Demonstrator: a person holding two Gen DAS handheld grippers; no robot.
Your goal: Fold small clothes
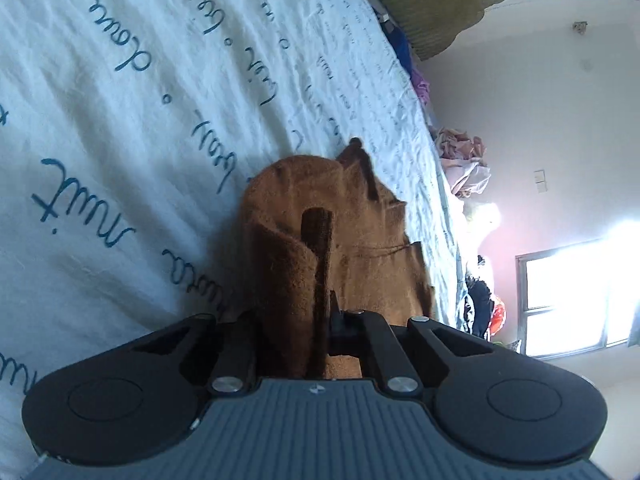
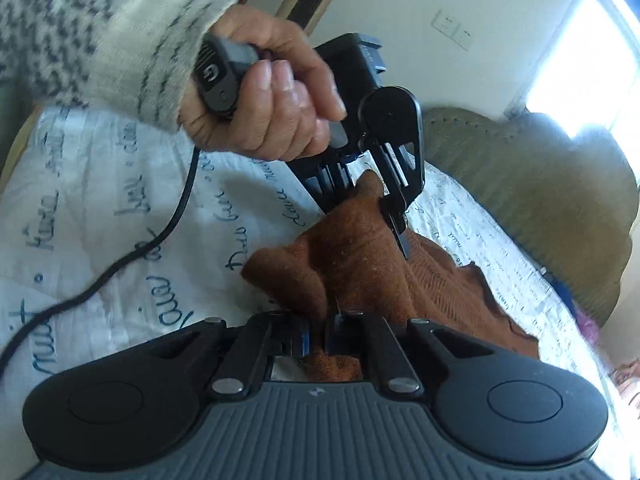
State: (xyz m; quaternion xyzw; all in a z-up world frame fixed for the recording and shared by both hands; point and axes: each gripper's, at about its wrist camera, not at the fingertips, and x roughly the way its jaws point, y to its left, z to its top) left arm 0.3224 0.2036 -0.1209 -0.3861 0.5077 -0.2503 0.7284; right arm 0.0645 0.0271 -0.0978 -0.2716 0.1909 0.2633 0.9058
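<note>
Both your left gripper [image 1: 320, 280] and right gripper [image 2: 320, 320] clamp the brown garment [image 2: 360, 248]; next, carry its edge toward twelve o'clock.

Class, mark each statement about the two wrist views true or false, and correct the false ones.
1. Both grippers are shut on the brown garment. True: left gripper, right gripper.
2. The bed sheet is plain, without any writing. False: it carries blue handwriting.
3. A black cable trails across the sheet. True.
4. The hand holding the left gripper is bare to the elbow. False: a knitted sleeve reaches the wrist.
5. The garment lies flat, untouched. False: it is pinched and bunched up.
</note>
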